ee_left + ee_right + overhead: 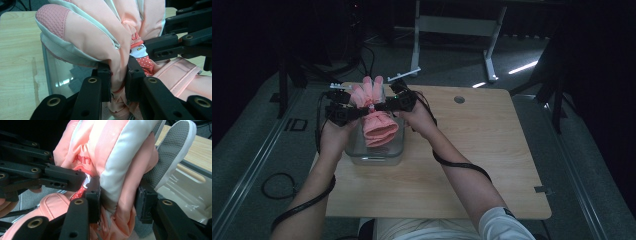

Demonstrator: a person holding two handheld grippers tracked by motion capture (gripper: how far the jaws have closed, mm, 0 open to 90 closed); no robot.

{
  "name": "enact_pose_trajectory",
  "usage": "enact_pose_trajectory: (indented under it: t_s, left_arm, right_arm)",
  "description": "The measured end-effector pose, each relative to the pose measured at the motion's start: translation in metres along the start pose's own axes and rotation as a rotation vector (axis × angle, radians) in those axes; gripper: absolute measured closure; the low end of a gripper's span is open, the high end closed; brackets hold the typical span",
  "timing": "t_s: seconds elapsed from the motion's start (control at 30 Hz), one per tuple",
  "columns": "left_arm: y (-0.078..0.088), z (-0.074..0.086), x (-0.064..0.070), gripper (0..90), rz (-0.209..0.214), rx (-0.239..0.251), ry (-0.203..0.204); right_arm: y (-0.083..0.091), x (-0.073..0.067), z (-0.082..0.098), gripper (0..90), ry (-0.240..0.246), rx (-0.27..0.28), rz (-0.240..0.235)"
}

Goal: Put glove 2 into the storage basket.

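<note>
Together, the left gripper [118, 80] and right gripper [117, 202] each pinched the pink glove [373, 107] above the clear bin [374, 152] at the table's [472, 145] far left; its red lettering was unreadable.

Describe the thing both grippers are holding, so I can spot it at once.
On the wooden table, near its left edge, stands a clear plastic bin. Above it, the left gripper and right gripper pinch a padded pink glove, the one soft, bright thing there.

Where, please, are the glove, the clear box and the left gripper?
glove [380, 127], high view, on its cuff.
clear box [374, 154], high view, on its near wall.
left gripper [119, 80], left gripper view, between its jaws.
</note>
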State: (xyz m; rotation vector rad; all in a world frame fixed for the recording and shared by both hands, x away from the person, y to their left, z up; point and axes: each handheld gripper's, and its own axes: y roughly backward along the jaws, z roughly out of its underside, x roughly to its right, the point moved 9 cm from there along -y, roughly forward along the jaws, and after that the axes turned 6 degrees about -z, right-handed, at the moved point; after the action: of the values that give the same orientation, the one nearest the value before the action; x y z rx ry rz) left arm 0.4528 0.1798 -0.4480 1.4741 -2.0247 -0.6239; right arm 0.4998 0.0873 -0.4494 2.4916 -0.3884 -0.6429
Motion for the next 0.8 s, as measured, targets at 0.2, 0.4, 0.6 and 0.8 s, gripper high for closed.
enact_pose_trajectory:
  t_s: [0.2, 0.4, 0.6, 0.8]
  left_arm:
    - [-0.014, 0.008, -0.005, 77.0, 0.008, -0.020, 0.017]
    - [-0.034, 0.016, -0.007, 77.0, 0.015, -0.047, 0.039]
    - [-0.050, 0.023, -0.006, 77.0, 0.002, -0.070, 0.037]
    - [-0.069, 0.038, -0.004, 76.8, -0.005, -0.117, 0.047]
  right_arm:
    - [-0.011, 0.008, 0.006, 61.5, -0.015, -0.030, -0.002]
    - [-0.020, 0.023, 0.017, 61.4, -0.038, -0.069, 0.013]
    - [-0.028, 0.038, 0.029, 61.2, -0.057, -0.093, 0.013]
    - [-0.037, 0.049, 0.045, 61.2, -0.081, -0.123, 0.014]
